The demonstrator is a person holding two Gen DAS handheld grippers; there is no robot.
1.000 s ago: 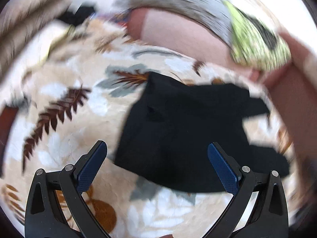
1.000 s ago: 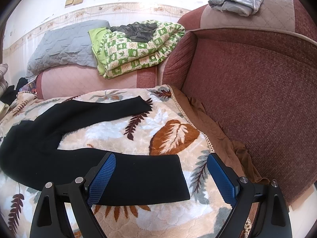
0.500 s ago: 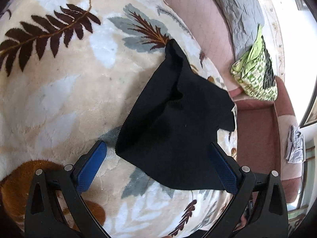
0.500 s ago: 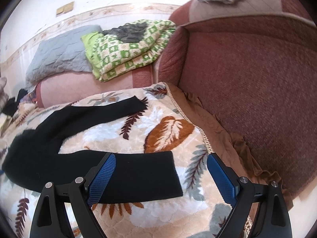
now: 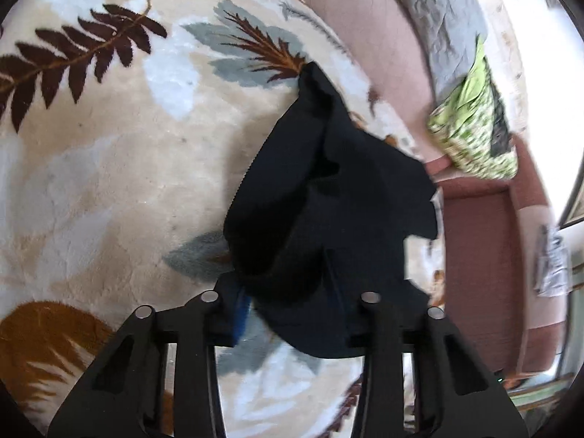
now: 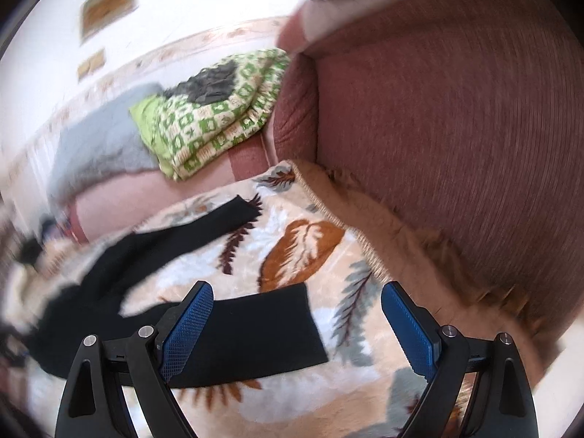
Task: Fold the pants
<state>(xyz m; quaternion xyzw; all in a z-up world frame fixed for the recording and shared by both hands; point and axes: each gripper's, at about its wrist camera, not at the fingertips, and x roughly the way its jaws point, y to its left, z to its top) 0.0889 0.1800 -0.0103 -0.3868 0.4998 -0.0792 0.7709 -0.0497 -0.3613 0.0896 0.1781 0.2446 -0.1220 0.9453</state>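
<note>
Black pants (image 5: 328,200) lie on a leaf-patterned blanket (image 5: 109,182). In the left wrist view my left gripper (image 5: 288,299) is shut on the near waist edge of the pants, and the cloth bunches up over its fingers and hides the pads. In the right wrist view the pants (image 6: 255,332) lie spread with both legs apart, the near leg end just ahead. My right gripper (image 6: 295,328) is open, its left finger (image 6: 186,325) over the near leg, its right finger (image 6: 408,325) over bare blanket.
A maroon sofa back (image 6: 456,127) rises on the right. A folded green-patterned blanket (image 6: 219,109) and a grey pillow (image 6: 98,146) lie on the far armrest. The leaf blanket (image 6: 310,241) covers the seat, with a fringed edge by the sofa back.
My left gripper closed from wide open onto the waist edge of the pants, which bunched up. My right gripper stayed open and shifted slightly, tilting toward the near leg end.
</note>
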